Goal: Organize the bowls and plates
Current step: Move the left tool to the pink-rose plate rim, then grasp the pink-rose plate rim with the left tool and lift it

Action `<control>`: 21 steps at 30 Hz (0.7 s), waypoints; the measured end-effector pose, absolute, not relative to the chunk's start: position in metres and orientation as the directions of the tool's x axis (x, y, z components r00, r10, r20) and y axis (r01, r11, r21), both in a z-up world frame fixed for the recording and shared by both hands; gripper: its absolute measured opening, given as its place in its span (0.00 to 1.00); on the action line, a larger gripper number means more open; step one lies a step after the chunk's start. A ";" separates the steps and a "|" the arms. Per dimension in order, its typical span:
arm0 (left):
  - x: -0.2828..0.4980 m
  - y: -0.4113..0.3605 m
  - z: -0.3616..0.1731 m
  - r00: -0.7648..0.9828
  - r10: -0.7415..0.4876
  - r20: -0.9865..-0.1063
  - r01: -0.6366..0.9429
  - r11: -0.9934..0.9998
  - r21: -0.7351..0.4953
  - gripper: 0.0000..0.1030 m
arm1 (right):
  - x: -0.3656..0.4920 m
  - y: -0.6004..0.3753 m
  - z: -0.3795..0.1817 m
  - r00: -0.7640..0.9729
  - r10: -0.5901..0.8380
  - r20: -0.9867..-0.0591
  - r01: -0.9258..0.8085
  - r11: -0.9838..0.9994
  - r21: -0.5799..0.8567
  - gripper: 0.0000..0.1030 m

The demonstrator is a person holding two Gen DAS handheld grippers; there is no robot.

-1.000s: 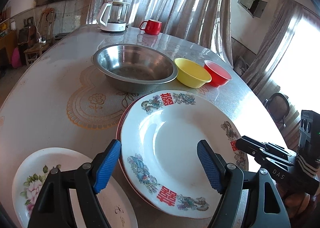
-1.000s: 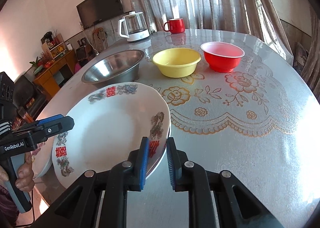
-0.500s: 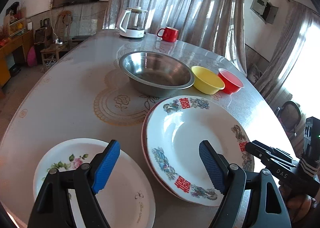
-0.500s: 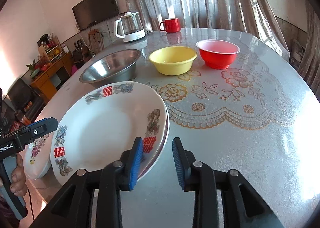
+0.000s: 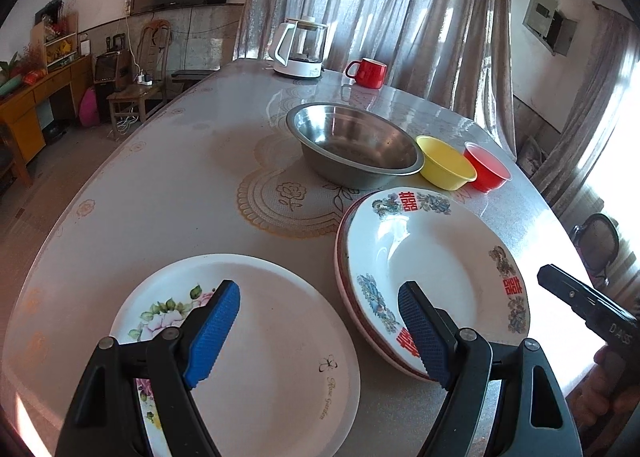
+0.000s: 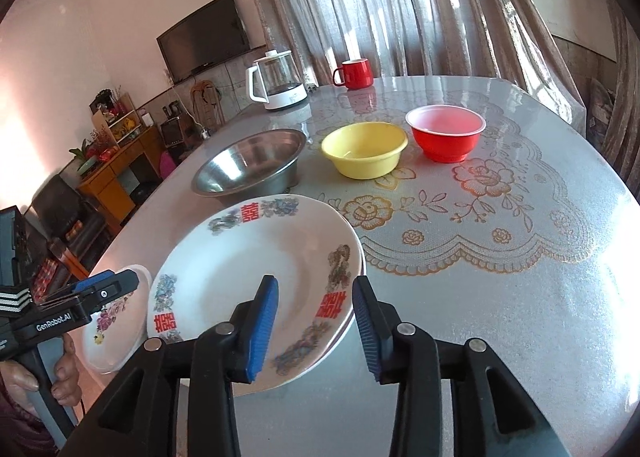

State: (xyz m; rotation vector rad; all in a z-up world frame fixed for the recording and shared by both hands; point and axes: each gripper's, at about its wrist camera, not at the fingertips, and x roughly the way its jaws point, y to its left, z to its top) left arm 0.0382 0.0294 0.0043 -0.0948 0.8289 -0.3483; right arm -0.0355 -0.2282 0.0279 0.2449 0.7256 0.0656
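Observation:
A dragon-pattern plate lies on top of another like it, and this stack sits at the table's near edge. My right gripper hangs over the top plate's near rim. Its jaws are opening, the rim shows between them, and the pads do not touch it. A white flower plate lies to the left of the stack. My left gripper stands open above it, holding nothing. Behind the plates stand a steel bowl, a yellow bowl and a red bowl.
A white kettle and a red mug stand at the table's far end by the curtain. The table edge runs close to the right of the plate stack. A hand grips the left tool's handle.
The right gripper's jaws have let go of the dragon plate's rim, spread apart and risen a little. The left gripper has moved left, from over the dragon plate to over the flower plate.

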 end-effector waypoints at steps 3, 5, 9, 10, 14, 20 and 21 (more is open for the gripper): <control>0.038 0.034 0.004 0.626 -0.331 -0.706 0.256 0.942 -0.215 0.79 | -0.037 -0.219 0.033 0.750 0.201 -0.630 -0.028 0.962 0.272 0.39; 0.037 0.038 0.003 0.631 -0.325 -0.704 0.250 0.945 -0.213 0.79 | -0.038 -0.210 0.037 0.743 0.274 -0.611 -0.096 0.947 0.308 0.39; 0.034 0.043 0.004 0.640 -0.319 -0.699 0.241 0.947 -0.212 0.79 | -0.039 -0.187 0.039 0.701 0.399 -0.591 -0.223 0.910 0.349 0.39; 0.034 0.044 0.004 0.641 -0.318 -0.699 0.239 0.948 -0.211 0.79 | -0.039 -0.180 0.039 0.688 0.417 -0.593 -0.249 0.904 0.347 0.39; 0.032 0.050 0.004 0.646 -0.310 -0.697 0.229 0.950 -0.211 0.79 | -0.040 -0.152 0.036 0.625 0.489 -0.609 -0.348 0.872 0.343 0.39; 0.031 0.063 0.003 0.650 -0.299 -0.698 0.203 0.954 -0.220 0.79 | -0.039 -0.119 0.020 0.512 0.578 -0.636 -0.445 0.811 0.379 0.39; 0.031 0.065 0.002 0.651 -0.297 -0.698 0.197 0.955 -0.222 0.79 | -0.041 -0.115 0.017 0.497 0.584 -0.642 -0.454 0.805 0.381 0.39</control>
